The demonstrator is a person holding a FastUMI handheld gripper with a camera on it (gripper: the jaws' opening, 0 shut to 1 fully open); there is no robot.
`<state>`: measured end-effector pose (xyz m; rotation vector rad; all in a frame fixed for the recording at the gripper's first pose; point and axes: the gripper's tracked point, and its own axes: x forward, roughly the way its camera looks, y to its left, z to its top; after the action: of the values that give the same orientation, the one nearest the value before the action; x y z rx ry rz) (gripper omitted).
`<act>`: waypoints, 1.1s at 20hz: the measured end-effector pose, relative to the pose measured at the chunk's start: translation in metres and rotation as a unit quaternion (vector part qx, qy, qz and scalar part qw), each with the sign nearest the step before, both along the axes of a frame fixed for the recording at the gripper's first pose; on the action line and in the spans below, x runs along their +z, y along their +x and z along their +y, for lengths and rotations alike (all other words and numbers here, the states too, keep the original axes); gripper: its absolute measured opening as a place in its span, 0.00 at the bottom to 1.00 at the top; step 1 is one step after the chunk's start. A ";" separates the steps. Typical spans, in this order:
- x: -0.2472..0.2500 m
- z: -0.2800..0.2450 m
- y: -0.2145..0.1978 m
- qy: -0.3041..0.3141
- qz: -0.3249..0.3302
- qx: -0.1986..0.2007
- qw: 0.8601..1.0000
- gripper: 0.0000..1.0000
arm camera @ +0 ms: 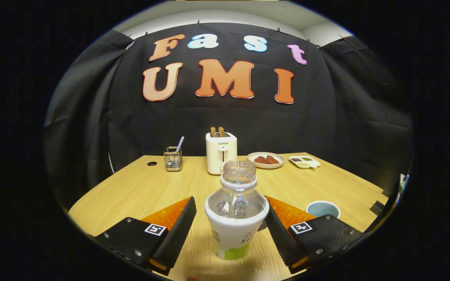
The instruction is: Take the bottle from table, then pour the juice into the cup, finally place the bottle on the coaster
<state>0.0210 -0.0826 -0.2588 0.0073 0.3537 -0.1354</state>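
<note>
Between the fingers (231,234), at 12 o'clock and close in, stands the bottle (236,212); upright on the tabletop (139,191), long axis vertical, cap off, clear body with a pale label sleeve; fingers spread wide, one at 9 o'clock of the bottle, one at 3 o'clock; gap visible on the left side, right finger nearly at the sleeve, contact there not certain; no clamp yet. Cup (323,208) sits at 2 o'clock, just beyond the right finger; looks empty, though hard to tell. Coaster not identified with confidence. Far side of tabletop: toaster (220,152) at 12 o'clock, wire holder (173,159) at 11, plate (266,160) and small tray (305,161) at 1. Judgement: grasp step pending; closing squarely across the sleeve is what matters; a slightly leftward shift would centre the bottle.
</note>
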 end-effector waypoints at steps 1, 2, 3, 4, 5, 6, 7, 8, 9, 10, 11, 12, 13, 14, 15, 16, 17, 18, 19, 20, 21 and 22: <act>-0.006 0.002 0.000 0.004 0.005 0.004 1.000 0.99; -0.013 0.003 -0.001 0.005 0.009 0.007 1.000 0.99; -0.019 0.004 -0.001 0.007 0.015 0.009 1.000 0.99; -0.025 0.006 -0.001 0.008 0.022 0.012 1.000 0.99; -0.030 0.005 -0.003 0.008 0.029 0.012 0.999 0.99; -0.036 0.005 -0.003 0.008 0.036 0.012 0.999 0.99; -0.040 0.005 -0.003 0.008 0.041 0.012 0.999 0.99; -0.042 0.005 -0.004 0.007 0.045 0.011 0.999 0.99; -0.045 0.004 -0.004 0.006 0.048 0.009 0.999 0.99; -0.046 0.003 -0.004 0.007 0.049 0.009 0.999 0.99; -0.047 0.005 -0.005 0.010 0.049 0.013 0.999 0.99; -0.048 0.005 -0.004 0.014 0.048 0.014 0.999 0.99; -0.049 0.004 -0.003 0.018 0.048 0.013 0.999 0.99; -0.048 0.001 -0.003 0.016 0.048 0.009 0.999 0.96; -0.049 0.000 -0.003 0.011 0.047 0.009 0.999 0.93; -0.048 0.000 -0.003 0.006 0.045 0.013 0.999 0.83; -0.048 0.001 -0.004 0.010 0.044 0.014 0.999 0.74; -0.049 0.000 -0.003 0.017 0.047 0.013 0.999 0.65; -0.050 -0.002 -0.005 0.022 0.050 0.012 0.998 0.62; -0.049 -0.004 -0.006 0.027 0.054 0.008 0.998 0.57; -0.050 -0.006 -0.007 0.028 0.060 0.004 0.998 0.56; -0.049 -0.008 -0.008 0.029 0.063 0.000 0.998 0.55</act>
<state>0.0132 -0.0904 -0.3080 0.0573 0.4845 -0.1262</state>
